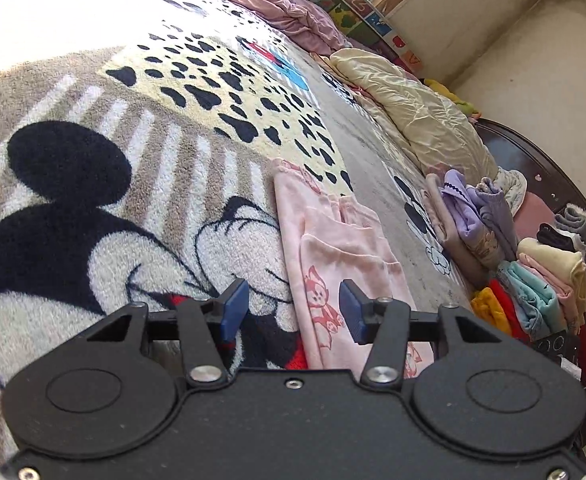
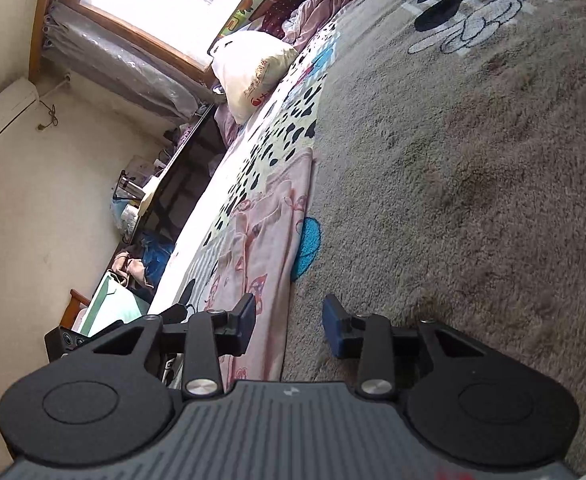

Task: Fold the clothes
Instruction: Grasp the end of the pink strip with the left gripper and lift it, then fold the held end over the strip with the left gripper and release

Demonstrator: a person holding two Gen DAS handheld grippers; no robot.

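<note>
Both grippers, left and right, are hovering spread and empty; pink garment is stretching toward twelve o'clock, nearer the left.

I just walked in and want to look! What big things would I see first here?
First the huge cartoon mouse blanket covering the bed, with its black ears on the left. On it lies a pink garment printed with little animals, right ahead of the open left gripper. On the right edge sits a colourful pile of folded clothes.
</note>
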